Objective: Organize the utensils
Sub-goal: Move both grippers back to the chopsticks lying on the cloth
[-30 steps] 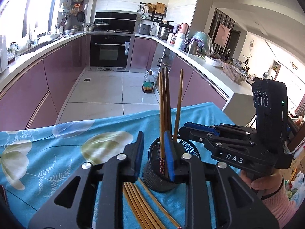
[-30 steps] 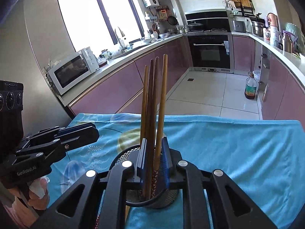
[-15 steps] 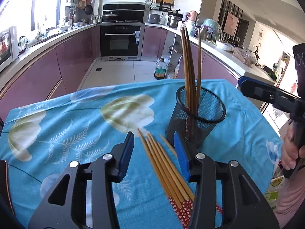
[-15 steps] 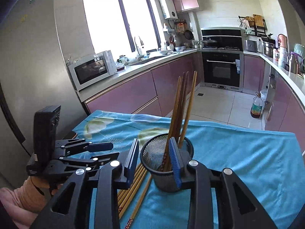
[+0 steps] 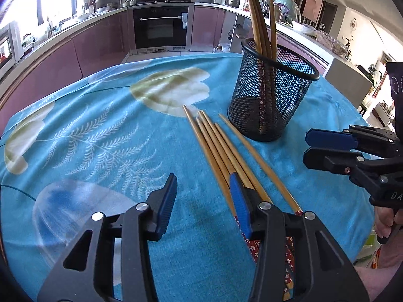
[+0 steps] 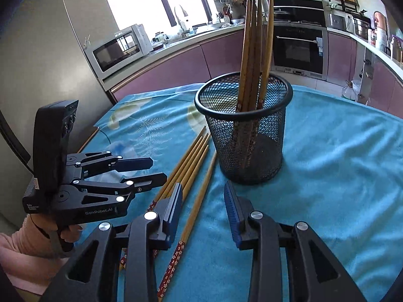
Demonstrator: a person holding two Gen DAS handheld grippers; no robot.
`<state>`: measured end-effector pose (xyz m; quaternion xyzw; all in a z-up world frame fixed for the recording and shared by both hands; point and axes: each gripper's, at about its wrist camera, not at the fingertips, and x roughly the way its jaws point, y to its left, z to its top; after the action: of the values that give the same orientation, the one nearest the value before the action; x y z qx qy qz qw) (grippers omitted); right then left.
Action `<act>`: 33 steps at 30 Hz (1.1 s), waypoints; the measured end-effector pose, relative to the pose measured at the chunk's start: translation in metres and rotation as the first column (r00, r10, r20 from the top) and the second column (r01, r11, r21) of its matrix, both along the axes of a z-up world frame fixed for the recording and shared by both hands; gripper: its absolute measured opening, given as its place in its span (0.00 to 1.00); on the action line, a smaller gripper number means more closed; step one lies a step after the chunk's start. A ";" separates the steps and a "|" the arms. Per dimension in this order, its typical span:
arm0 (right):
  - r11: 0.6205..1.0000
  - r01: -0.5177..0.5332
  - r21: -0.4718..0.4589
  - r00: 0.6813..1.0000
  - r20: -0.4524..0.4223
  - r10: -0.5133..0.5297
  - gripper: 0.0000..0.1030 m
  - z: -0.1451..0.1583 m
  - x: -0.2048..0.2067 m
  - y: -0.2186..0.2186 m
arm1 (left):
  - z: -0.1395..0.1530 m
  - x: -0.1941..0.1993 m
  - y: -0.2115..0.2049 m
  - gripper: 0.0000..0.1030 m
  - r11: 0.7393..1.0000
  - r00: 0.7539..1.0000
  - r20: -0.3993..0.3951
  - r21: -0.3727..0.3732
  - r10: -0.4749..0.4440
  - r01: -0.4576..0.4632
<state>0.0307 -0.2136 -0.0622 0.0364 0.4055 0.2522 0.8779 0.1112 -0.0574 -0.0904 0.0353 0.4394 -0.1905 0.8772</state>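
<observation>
A black mesh cup (image 5: 272,95) (image 6: 246,130) stands on the blue cloth with several wooden chopsticks (image 6: 254,37) upright in it. Several more chopsticks (image 5: 226,151) (image 6: 191,158) lie side by side on the cloth just in front of the cup, red patterned ends toward me. My left gripper (image 5: 202,201) (image 6: 157,170) hangs open low over them, its right finger above the bundle and bare cloth between its pads. My right gripper (image 6: 202,209) (image 5: 306,146) is open too. One loose chopstick (image 6: 199,201) lies on the cloth under the gap between its pads, untouched.
The table's cloth (image 5: 100,138) carries a leaf print, and its far edge drops to the kitchen floor. Purple cabinets, an oven (image 5: 161,27) and a microwave (image 6: 118,47) line the walls behind. A hand in a pink sleeve (image 6: 22,246) holds the left gripper.
Both grippers were at the cup with upright chopsticks between their pads. Since then they have opened, drawn back from the cup and sunk toward the loose chopsticks on the cloth.
</observation>
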 end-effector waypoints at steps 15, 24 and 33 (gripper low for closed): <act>1.000 -0.006 -0.029 0.999 -0.043 0.005 0.31 -0.019 -0.004 0.014 | -0.004 0.003 -0.007 0.41 0.999 1.000 -0.010 0.034 0.012 -0.012; 0.997 -0.002 -0.077 0.999 -0.043 -0.001 0.31 -0.023 0.000 0.023 | -0.007 -0.001 -0.001 0.28 0.999 0.999 -0.021 0.042 0.028 -0.027; 0.988 0.006 -0.152 1.000 -0.023 -0.010 0.30 -0.028 0.007 0.040 | -0.006 0.007 -0.003 0.28 0.998 0.999 -0.015 0.047 0.035 -0.035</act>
<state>0.0378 -0.1735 -0.0901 -0.0260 0.4335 0.2167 0.8743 0.1186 -0.0602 -0.0967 0.0466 0.4511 -0.1651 0.8758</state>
